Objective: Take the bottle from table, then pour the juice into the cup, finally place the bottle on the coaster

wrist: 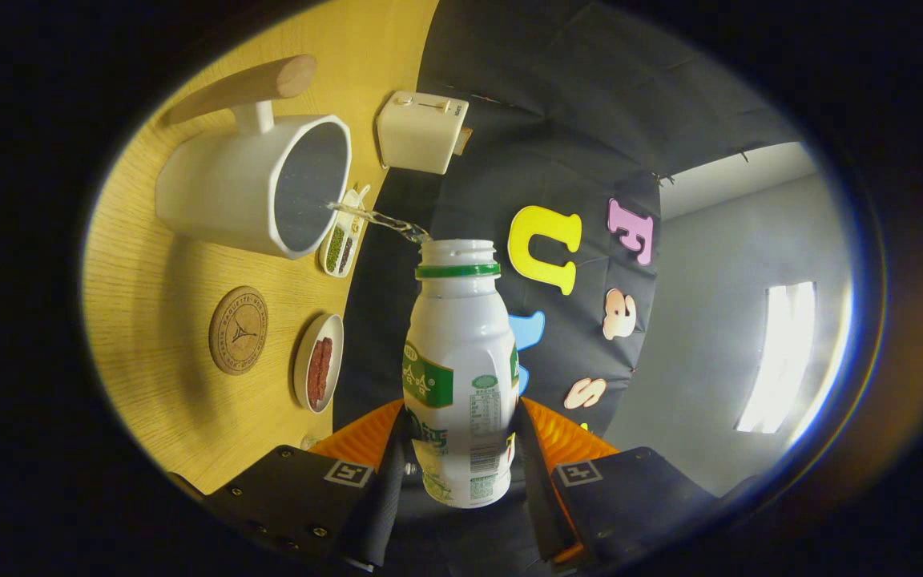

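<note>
Bottle (461,361), clamped in my hand-held gripper (461,465), pours a thin stream toward the cup (257,188); any wobble could spill onto the counter (149,353).

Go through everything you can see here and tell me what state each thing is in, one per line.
gripper: shut on the bottle
bottle: uncapped, tipped, pouring a clear stream
cup: dark inside, taking the stream at its rim
coaster: bare
round dish: holds something reddish
long dish: holds green and dark bits, beyond the cup
white box: at the table's edge
</note>
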A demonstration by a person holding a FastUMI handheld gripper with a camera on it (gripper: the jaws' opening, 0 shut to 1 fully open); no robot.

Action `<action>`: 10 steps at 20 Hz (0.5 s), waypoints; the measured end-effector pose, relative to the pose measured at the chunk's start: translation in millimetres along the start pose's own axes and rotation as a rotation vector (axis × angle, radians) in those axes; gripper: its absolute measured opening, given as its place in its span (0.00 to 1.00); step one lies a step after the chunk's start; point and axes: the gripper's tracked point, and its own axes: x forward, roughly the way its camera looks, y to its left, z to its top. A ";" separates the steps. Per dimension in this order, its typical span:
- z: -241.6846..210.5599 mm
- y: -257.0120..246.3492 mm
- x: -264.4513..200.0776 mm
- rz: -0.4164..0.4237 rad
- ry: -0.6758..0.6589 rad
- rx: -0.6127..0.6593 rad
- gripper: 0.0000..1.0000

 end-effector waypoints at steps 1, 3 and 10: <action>0.5 -0.3 0.4 -0.004 -0.002 -0.004 0.68; 0.7 -0.8 1.1 -0.015 -0.007 -0.016 0.68; 2.9 -3.1 2.1 -0.043 -0.025 -0.056 0.68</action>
